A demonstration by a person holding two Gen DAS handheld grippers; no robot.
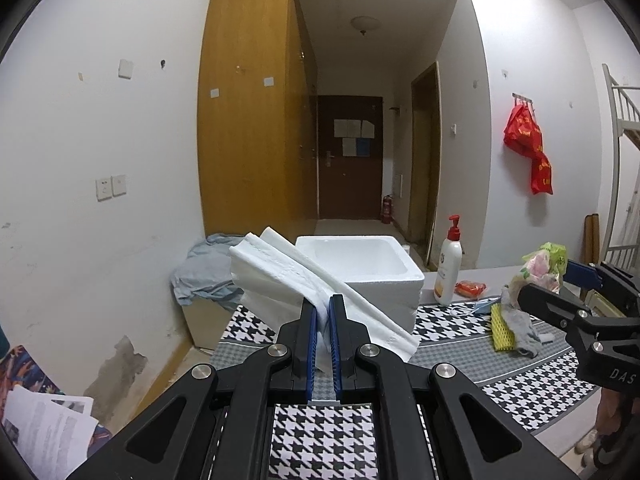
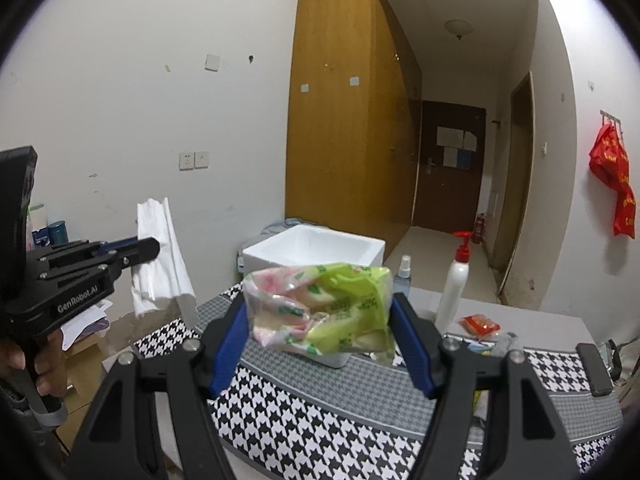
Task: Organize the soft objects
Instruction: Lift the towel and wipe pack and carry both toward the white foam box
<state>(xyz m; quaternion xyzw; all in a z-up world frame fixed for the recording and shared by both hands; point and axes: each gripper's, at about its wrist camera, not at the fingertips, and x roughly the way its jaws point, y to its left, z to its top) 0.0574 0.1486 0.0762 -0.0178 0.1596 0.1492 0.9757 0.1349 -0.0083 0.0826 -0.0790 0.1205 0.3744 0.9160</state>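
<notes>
My left gripper point(image 1: 323, 312) is shut on a folded white tissue wad point(image 1: 296, 276), held up in front of the white foam box point(image 1: 384, 264); from the right wrist view that tissue wad point(image 2: 160, 256) hangs at the left gripper's point(image 2: 150, 249) tip. My right gripper point(image 2: 320, 320) is shut on a green and pink plastic packet point(image 2: 320, 308), lifted above the table in front of the foam box point(image 2: 316, 248). The right gripper point(image 1: 548, 284) also shows at the right edge of the left wrist view with the packet point(image 1: 546, 262) behind it.
On the houndstooth mat point(image 1: 448, 320) lie a yellow mesh sponge point(image 1: 500, 330), a grey rag point(image 1: 524, 330) and a red packet point(image 1: 470, 289). A white pump bottle point(image 1: 448, 268) stands beside the box, a small spray bottle point(image 2: 402, 276) behind it. Blue cloth point(image 1: 204, 268) sits on a low cabinet.
</notes>
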